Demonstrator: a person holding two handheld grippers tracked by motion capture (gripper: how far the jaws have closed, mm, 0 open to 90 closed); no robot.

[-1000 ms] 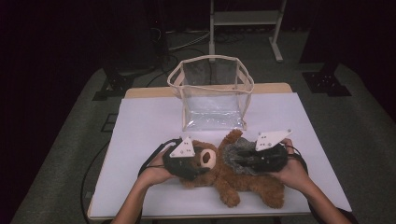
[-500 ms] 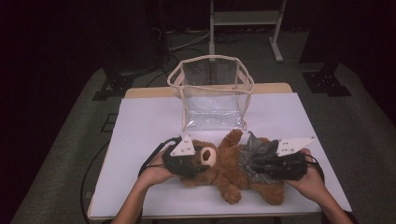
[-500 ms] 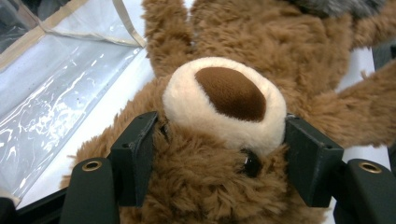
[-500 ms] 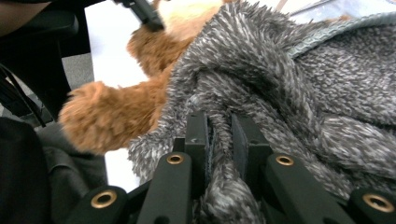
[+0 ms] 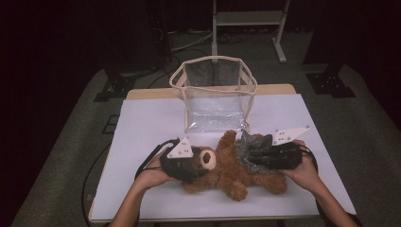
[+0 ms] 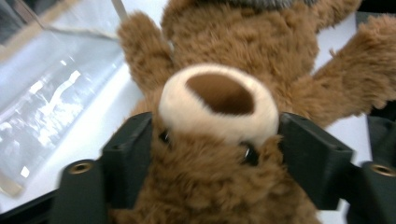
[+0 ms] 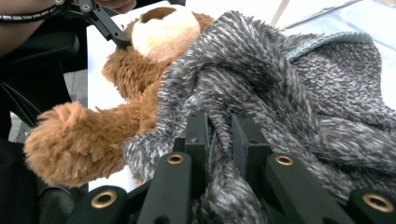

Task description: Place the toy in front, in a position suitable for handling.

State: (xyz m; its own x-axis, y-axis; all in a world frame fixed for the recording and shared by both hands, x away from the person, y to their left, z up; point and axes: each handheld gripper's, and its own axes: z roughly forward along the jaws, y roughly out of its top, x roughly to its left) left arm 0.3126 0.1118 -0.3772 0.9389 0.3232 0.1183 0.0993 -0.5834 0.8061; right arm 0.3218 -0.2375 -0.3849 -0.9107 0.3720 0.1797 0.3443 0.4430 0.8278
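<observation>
A brown teddy bear (image 5: 222,174) lies on its back on the white table (image 5: 151,118), head to the left. My left gripper (image 5: 201,163) holds the bear's head (image 6: 219,93); its jaws press into the fur on both sides at eye level and have just been opening, with the head still between them. A grey knitted sweater (image 5: 250,146) is bunched over the bear's torso. My right gripper (image 5: 248,158) is shut on a fold of that sweater (image 7: 280,79), seen pinched between the jaws of the right gripper (image 7: 217,126). The bear's muzzle (image 7: 159,28) and one arm lie beyond.
A clear plastic bag (image 5: 215,94) with cream trim stands open-topped just behind the bear, near the table's far edge; its wall (image 6: 51,93) is close beside the bear's arm. Cables trail from the left gripper over the table. A dark floor surrounds the table.
My right gripper has moved to the right with the grey sweater pinched in it, dragging the fabric along the bear's body. The left hand and the bear's head stayed put.
</observation>
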